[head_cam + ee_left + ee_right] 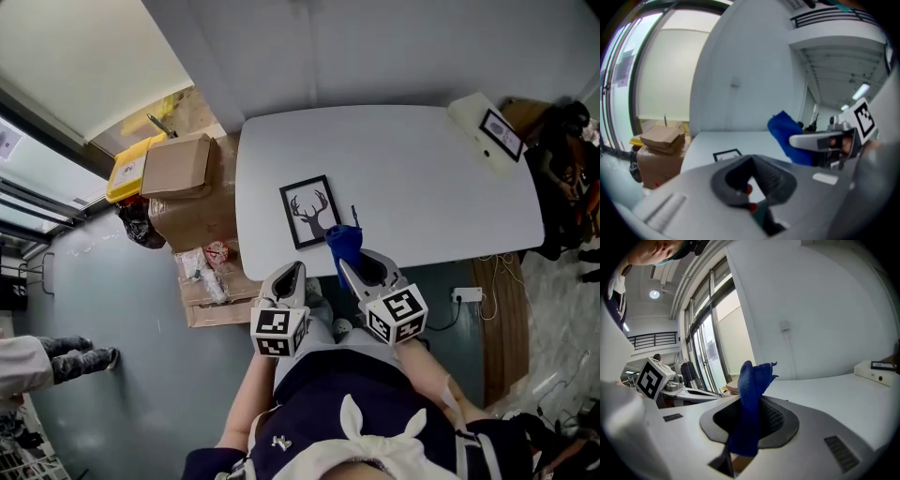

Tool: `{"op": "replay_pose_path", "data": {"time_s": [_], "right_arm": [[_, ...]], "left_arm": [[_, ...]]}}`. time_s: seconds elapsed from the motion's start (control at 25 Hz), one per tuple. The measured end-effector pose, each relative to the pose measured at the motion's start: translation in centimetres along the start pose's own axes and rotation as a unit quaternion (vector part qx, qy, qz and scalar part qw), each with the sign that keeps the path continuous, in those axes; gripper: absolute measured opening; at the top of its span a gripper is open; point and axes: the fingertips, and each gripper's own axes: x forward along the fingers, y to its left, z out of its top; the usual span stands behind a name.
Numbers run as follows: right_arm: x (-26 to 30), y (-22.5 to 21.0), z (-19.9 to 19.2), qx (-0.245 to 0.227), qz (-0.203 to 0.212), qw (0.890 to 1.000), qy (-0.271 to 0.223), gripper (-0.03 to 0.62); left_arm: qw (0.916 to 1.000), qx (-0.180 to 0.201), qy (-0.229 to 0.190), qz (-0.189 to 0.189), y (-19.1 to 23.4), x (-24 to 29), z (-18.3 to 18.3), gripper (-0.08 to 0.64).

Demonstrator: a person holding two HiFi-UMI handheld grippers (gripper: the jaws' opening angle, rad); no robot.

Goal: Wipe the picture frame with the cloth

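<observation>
- Head view: the black-framed picture of a deer's antlered head (309, 211) lies flat on the white rounded table (422, 178), close to the near edge in front of the person.
- Judging from this, the wipe has not begun. The dark blue terry cloth (344, 242) is in hand, but it sits off the frame's near right corner and I see no contact with the frame. All of the wiping is still left to do.
- The right gripper (349, 265) has its jaws closed on the cloth. In the right gripper view the cloth (754, 376) stands up out of the dark-padded jaw opening, pinched near its middle, with a loose end poking above.
- The left gripper (295, 269) hovers over the table's near edge, just beside the right one and below the frame. In the left gripper view its jaws (752, 161) look drawn together at the tips with nothing between them, and the frame (726, 154) shows beyond on the tabletop.
- Brown cardboard boxes (178, 167) sit on the floor to the table's left, well apart from the work.
</observation>
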Motion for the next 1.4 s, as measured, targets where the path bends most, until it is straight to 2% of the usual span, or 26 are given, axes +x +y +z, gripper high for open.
{"op": "replay_pose_path", "data": {"time_s": [0.76, 1.4], "right_arm": [[11.3, -3.2, 2.3, 0.000, 0.014, 0.999, 0.048, 0.094], [18.4, -3.6, -0.1, 0.007, 0.017, 0.993, 0.118, 0.094]], "left_arm": [[0.9974, 0.007, 0.067, -0.027, 7.1, 8.9, 0.6, 0.002], [0.9904, 0.014, 0.117, -0.071, 9.6, 12.5, -2.5, 0.002]]}}
